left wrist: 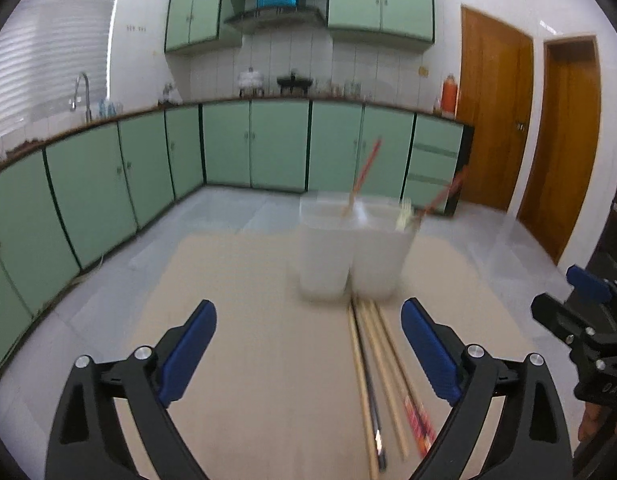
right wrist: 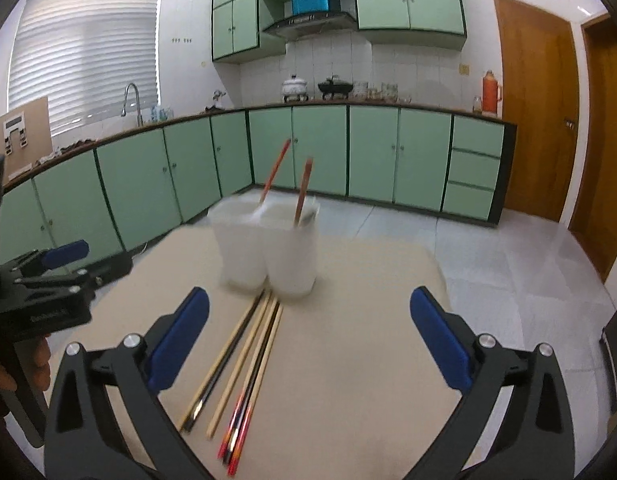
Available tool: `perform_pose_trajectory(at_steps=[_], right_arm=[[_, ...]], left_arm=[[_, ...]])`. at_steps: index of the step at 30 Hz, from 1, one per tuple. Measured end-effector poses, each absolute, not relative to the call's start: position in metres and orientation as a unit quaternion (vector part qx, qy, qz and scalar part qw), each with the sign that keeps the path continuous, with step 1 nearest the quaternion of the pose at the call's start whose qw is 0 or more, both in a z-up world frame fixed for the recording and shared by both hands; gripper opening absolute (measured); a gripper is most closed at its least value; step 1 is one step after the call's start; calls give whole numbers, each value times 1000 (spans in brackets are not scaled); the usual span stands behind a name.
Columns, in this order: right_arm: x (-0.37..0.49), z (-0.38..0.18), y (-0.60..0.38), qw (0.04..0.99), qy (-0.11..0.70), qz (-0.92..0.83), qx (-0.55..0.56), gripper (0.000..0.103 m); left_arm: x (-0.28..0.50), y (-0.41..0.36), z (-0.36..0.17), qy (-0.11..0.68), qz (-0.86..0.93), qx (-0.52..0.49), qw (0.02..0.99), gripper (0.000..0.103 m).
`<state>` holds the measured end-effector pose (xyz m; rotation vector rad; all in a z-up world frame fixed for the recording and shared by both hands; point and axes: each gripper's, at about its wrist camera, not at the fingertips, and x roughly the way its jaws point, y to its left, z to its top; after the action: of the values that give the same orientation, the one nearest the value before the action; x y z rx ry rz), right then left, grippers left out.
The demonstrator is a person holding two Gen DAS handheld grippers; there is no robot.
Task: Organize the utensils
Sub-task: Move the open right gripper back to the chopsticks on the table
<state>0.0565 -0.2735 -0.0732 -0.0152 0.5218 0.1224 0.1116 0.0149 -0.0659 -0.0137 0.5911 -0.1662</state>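
Both grippers are angled down over the worktop. The left gripper and right gripper are spread wide, nothing held. Loose chopsticks lie before the white holder, near the far edge.

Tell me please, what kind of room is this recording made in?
Most likely a home kitchen. Pale green cabinets run along the walls under a dark countertop, a curved metal sink faucet stands below the window blinds, and a metal range hood hangs above a white lidded pot.
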Motion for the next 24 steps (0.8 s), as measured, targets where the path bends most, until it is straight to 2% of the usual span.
perform_pose_trajectory(at_steps=[9,11,13,18,20,24], right_arm=[[15,-137,-260,958,285,33,9,95],[9,-147,-253,953,299,41,-1,80],[5,-156,-246,947,318,51,-12,75],[0,-169,-233,935,347,66,-29,61],[0,-175,-232,931,358,68,-29,51],[-1,-186,-225,925,371,75,-25,46]], left_arm=[[73,17,-120,314,-63,-6,947,90],[67,16,-126,317,-63,4,946,87],[64,15,-130,325,-66,8,943,84],[57,15,-133,331,-65,2,942,83],[54,14,-137,334,-65,2,940,82],[51,11,-146,341,-63,-1,938,81]])
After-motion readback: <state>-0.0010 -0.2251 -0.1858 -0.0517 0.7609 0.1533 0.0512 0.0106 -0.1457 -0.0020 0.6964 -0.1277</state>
